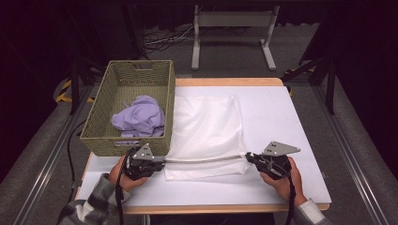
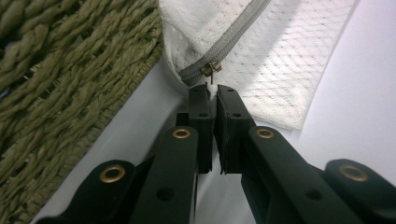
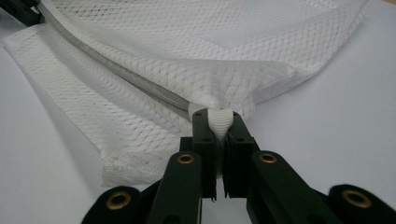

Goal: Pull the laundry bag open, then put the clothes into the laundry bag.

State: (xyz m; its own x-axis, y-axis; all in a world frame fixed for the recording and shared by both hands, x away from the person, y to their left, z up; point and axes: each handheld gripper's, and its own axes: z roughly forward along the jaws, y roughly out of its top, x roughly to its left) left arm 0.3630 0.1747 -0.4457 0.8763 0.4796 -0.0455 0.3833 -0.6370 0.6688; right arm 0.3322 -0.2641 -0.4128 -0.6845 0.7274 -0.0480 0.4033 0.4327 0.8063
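Observation:
A white mesh laundry bag (image 1: 206,126) lies flat on the white table, its grey zipper (image 1: 202,159) running along the near edge. My left gripper (image 1: 162,160) is shut on the zipper's pull tab (image 2: 212,77) at the bag's left end, next to the basket. In the left gripper view the brass slider sits just past my fingertips (image 2: 201,100). My right gripper (image 1: 248,158) is shut on the bunched mesh (image 3: 219,119) at the zipper's right end. The zipper (image 3: 116,72) is stretched straight between the two grippers.
A green woven basket (image 1: 101,136) stands at the table's left, touching the bag, with a lilac cloth (image 1: 140,116) inside. The table's bare white top (image 1: 277,117) spreads to the right. Beyond the far edge stands a grey metal frame (image 1: 232,33).

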